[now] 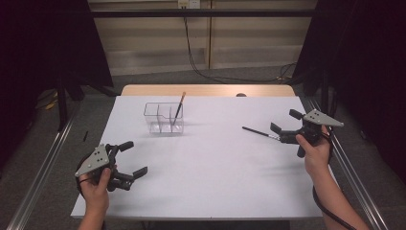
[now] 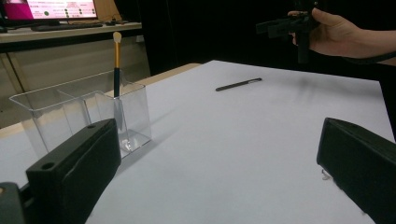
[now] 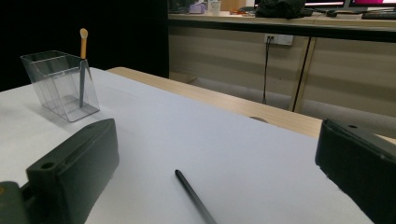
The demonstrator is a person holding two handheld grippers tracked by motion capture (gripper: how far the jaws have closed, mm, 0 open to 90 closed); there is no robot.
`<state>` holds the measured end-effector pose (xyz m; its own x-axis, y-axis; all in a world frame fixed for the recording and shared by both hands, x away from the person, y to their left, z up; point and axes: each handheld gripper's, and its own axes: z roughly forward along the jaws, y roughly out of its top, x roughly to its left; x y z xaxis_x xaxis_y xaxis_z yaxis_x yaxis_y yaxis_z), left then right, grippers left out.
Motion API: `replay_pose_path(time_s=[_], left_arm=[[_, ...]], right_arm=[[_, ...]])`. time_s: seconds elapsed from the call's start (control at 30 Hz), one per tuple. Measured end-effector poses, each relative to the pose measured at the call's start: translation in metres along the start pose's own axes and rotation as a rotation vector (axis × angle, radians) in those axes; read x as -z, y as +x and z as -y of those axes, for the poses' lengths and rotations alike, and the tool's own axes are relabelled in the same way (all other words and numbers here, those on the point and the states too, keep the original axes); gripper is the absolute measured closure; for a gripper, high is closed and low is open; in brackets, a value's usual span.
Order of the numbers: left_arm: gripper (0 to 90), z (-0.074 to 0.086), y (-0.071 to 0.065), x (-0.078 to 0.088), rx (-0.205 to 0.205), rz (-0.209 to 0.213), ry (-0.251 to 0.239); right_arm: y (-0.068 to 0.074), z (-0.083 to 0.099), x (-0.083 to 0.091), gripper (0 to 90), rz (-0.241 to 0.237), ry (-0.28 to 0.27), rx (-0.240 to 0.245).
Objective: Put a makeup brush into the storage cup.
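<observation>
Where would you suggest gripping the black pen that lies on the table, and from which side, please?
Probably at mid-shaft, from above, jaws across its width. The black pen lies flat on the white table, so only its two long sides are free. The right gripper is open beside its near end.

Black pen (image 1: 257, 132), clear organizer (image 1: 163, 118), orange-handled brush (image 1: 179, 106), white table (image 1: 215, 167)

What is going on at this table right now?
A person holds a gripper in each hand over a white table. The right gripper is open, its fingers either side of a black pen lying flat, not yet gripped. The left gripper hovers open and empty. A clear divided holder already has one orange-handled brush standing in it.
</observation>
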<state>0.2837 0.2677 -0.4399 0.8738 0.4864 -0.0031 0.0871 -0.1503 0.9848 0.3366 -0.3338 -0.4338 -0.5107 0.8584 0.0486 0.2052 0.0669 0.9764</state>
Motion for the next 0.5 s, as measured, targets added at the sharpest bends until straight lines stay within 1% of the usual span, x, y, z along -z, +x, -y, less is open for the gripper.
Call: replay_pose_path(time_s=[0.03, 0.13, 0.3, 0.37, 0.5], left_arm=[[0.0, 0.000, 0.000, 0.000, -0.001, -0.001, 0.001], [0.0, 0.000, 0.000, -0.001, -0.002, -0.001, 0.000], [0.0, 0.000, 0.000, -0.001, -0.003, -0.001, 0.000], [0.0, 0.000, 0.000, -0.001, -0.010, 0.000, 0.004], [0.0, 0.000, -0.001, -0.001, -0.007, 0.000, 0.000]], right_arm=[[-0.001, 0.000, -0.001, 0.0, 0.001, 0.003, 0.002], [-0.003, 0.000, -0.005, 0.0, -0.004, 0.001, -0.016], [-0.006, 0.000, -0.010, 0.0, 0.003, 0.014, -0.009], [-0.007, 0.001, -0.011, 0.0, 0.004, 0.013, -0.012], [-0.010, 0.001, -0.015, 0.0, 0.005, 0.032, -0.012]])
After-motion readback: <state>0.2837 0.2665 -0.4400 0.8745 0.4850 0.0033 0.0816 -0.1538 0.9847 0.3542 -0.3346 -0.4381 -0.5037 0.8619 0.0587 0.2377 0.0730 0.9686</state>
